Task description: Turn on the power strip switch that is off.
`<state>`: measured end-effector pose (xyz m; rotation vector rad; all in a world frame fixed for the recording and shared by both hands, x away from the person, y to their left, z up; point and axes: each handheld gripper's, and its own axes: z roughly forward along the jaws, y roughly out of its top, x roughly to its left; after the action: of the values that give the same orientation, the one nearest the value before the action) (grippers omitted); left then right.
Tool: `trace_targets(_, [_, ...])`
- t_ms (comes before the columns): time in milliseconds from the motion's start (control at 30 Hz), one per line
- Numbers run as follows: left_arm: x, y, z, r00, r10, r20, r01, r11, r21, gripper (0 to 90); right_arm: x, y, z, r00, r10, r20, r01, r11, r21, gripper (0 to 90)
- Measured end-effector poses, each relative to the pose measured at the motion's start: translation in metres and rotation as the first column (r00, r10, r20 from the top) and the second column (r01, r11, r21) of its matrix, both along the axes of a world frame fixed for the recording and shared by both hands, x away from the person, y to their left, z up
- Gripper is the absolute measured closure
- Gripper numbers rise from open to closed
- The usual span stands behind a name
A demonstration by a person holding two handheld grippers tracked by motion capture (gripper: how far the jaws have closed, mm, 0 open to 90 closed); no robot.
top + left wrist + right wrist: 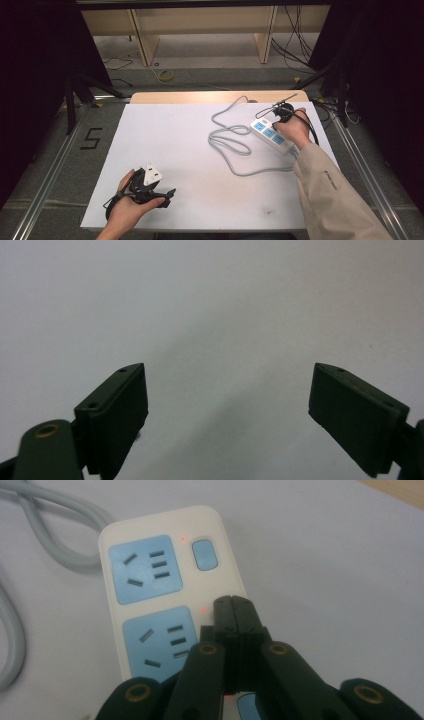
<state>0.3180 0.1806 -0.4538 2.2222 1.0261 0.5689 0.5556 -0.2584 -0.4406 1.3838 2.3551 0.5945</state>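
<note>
A: Item one, nearest the person: left gripper [167,195]. State?

B: Jaws spread wide, nothing between them. It rests low on the white table cover [175,150], held in the left hand [127,207], well apart from the work. In the left gripper view there is bare white surface ahead of its tips.

A: Item two: right gripper [234,611].

B: Jaws closed flat against each other, nothing held. The tips press down on the power strip [165,580], on its switch side, at the spot where the middle socket's switch would sit. That switch is hidden under the tips, so contact is a judgement.

A: Item three: the strip.

B: White body, blue socket faces. Directly under and just ahead of the right tips. Beyond the tips sits the far switch [205,554], with a small red light beside it; another red light glows just left of the tips. In the high view the strip [270,134] lies under the right hand [295,131].

A: Item four, farthest?

B: Grey cord [235,145], looping away from the strip toward the left gripper's side.

A: Step in hand?

B: Pressing a socket switch with the shut right tips, as I judge it.

A: Next move?

B: Lift straight off, stay shut, shift along the switch row to the next button; press squarely so the strip does not skid.
</note>
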Motion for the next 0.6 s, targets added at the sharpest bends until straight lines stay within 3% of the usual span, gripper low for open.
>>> trace_targets(600, [0.0006,-0.0007,-0.0005,1.0,-0.004,0.001,0.004,1.0,0.0,15.6,0.0005,0.0014,0.0005,1.0,0.005,-0.002,-0.005,1.0,-0.013,90.0])
